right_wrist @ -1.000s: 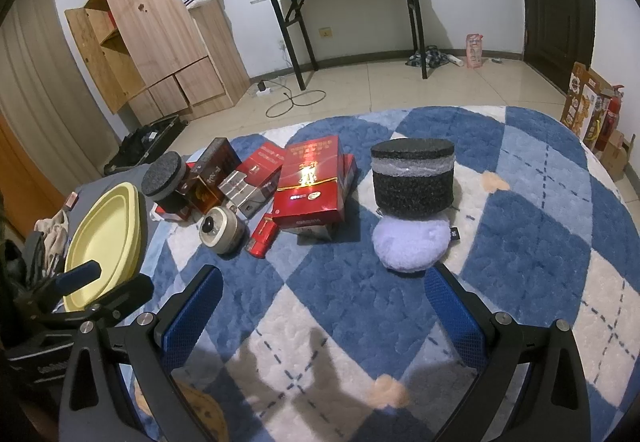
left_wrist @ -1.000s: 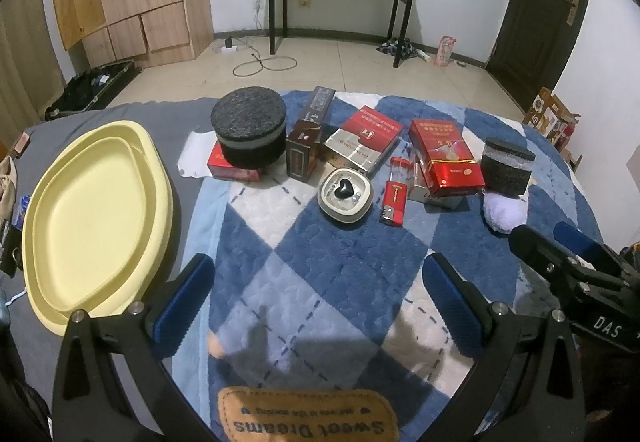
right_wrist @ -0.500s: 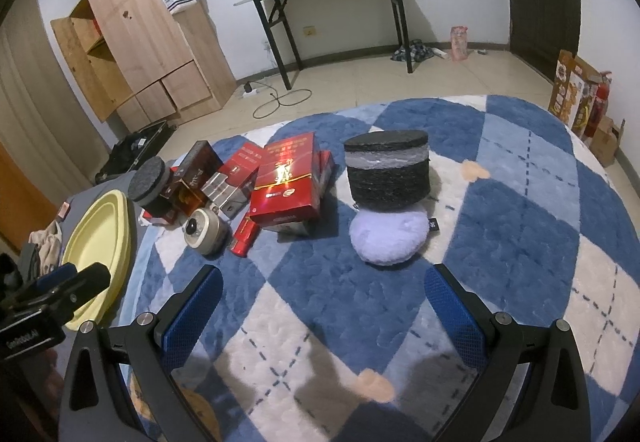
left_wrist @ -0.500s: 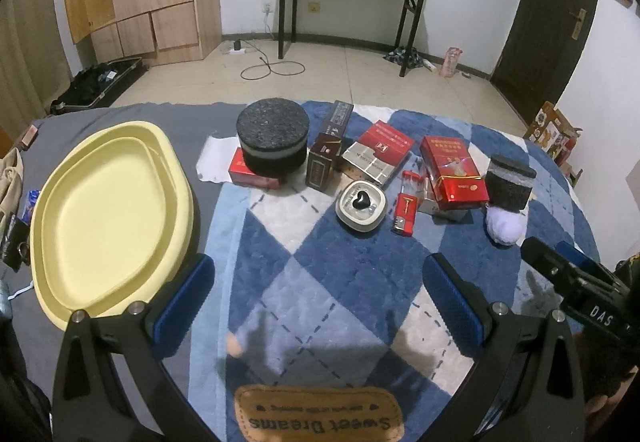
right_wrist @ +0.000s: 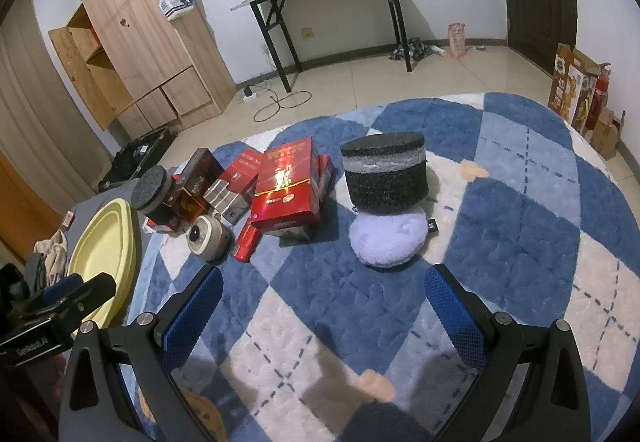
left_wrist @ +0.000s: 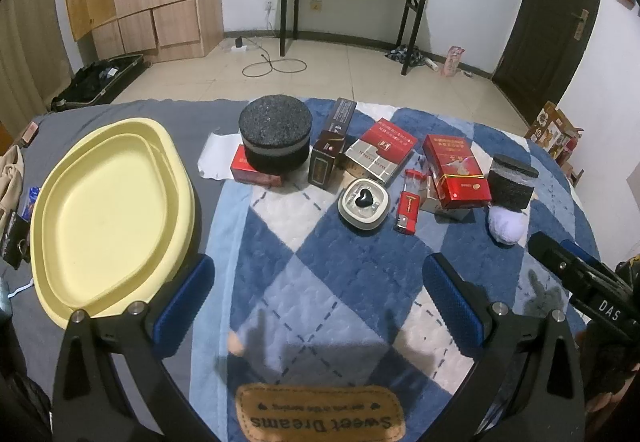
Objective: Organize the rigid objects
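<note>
Blue-and-white diamond-patterned blanket (left_wrist: 332, 266) carries a row of red cardboard boxes (left_wrist: 456, 171), black foam cylinders (left_wrist: 276, 135) and a round cream case (left_wrist: 363, 203), beside a pale yellow oval tray (left_wrist: 108, 213). Left gripper (left_wrist: 318, 298) and right gripper (right_wrist: 322, 306) hover spread wide, empty, well short of the row.

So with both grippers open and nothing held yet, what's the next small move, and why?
Probably ease the left hand-held gripper forward toward the round ashtray. Its jaws are wide open and empty, the ashtray lies nearest ahead of it, and the yellow tray beside it is still empty.
</note>
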The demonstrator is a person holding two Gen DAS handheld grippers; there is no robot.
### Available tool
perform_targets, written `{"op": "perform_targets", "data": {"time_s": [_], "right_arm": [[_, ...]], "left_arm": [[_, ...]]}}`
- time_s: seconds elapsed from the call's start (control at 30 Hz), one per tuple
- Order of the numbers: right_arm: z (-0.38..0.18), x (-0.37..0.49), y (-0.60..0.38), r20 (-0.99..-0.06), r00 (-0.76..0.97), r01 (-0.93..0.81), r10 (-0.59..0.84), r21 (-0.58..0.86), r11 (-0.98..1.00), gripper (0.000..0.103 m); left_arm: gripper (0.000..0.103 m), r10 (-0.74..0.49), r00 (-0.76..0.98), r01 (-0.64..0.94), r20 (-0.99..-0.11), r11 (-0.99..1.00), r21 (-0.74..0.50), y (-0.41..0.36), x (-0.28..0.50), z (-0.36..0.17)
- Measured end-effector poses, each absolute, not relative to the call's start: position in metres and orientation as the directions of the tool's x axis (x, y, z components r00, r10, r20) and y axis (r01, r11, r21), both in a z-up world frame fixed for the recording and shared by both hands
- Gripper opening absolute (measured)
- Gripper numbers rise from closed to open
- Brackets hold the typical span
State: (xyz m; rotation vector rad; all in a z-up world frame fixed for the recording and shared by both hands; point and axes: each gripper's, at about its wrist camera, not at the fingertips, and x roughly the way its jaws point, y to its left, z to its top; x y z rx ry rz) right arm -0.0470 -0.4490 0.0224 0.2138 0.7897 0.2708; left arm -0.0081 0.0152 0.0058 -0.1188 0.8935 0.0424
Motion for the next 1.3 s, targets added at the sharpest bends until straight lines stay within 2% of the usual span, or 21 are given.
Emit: {"op": "perform_targets", "data": {"time_s": [0.37,0.53,0.73,0.93,1.1,1.3], "right_arm": [[0.021,-0.046,-0.457,-0.662,0.679,-0.133,0.316,0.313,0.94,0.103],[0.018,-0.025,-0.467,-0.674,0.661,-0.094,0.33,0.362,0.927,0.103],[0.019,0.014,-0.462,-0.714,0.645,-0.124,0.273,0.255,0.959,0.103],[0.009,0.033,-0.451,-0.7,0.661,-0.147,0.27,0.233,0.961,0.103],[0.005,0.051,-0.452,-0.696,0.667,-0.129,0.267,0.245,0.961,0.103],[-0.003,0.077,-0.461,-0.725,0.642,-0.097,0.249,0.245,0.965,0.103]], "left_arm": [[0.103,0.004,0.611,-0.077,-0.792,0.996,-0.054,0.017,-0.002,0.001],[0.103,-0.028,0.584,-0.088,-0.812,0.991,-0.097,0.039,0.033,0.006],[0.103,0.061,0.568,-0.068,-0.821,0.997,0.027,0.058,0.098,0.0],[0.103,0.069,0.548,-0.051,-0.834,0.998,0.049,0.072,0.127,-0.017],[0.103,0.021,0.54,-0.059,-0.841,0.998,-0.013,0.078,0.137,-0.023],[0.103,0.013,0.549,-0.066,-0.836,0.997,-0.028,0.079,0.143,-0.02]]}}
